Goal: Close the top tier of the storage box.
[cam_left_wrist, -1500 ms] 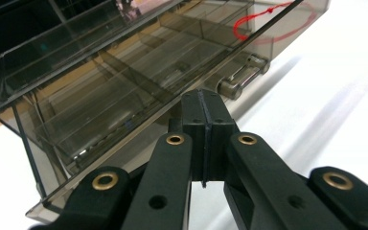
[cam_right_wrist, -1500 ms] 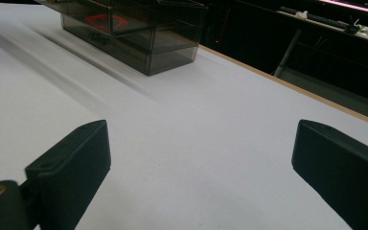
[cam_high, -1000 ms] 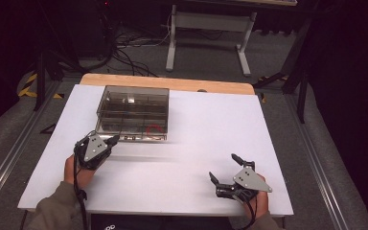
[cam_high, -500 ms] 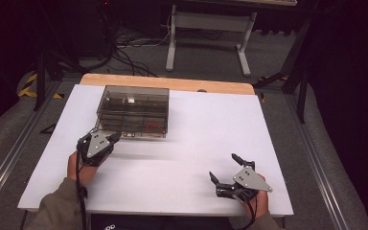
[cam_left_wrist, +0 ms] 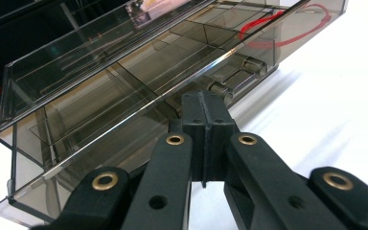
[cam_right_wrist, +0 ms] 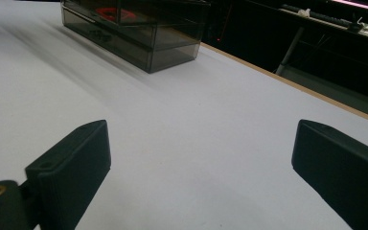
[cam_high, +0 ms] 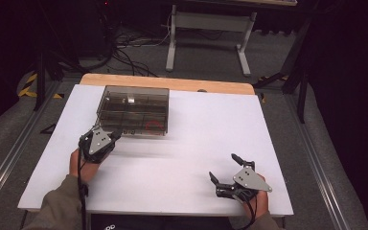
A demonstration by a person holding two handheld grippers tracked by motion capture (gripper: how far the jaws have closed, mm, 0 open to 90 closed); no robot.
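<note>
Closed left fingers (cam_left_wrist: pixel 204 125) just before smoky compartment box (cam_left_wrist: pixel 124 91)

High view: fixed above the table's (cam_high: pixel 182 143) near edge, looking forward and down. Left gripper view: close, low, facing the smoked plastic box (cam_left_wrist: pixel 124 81) filling the upper frame. Right gripper view: low over the tabletop, box (cam_right_wrist: pixel 134 28) far, upper left. All three share box and tabletop.
</note>
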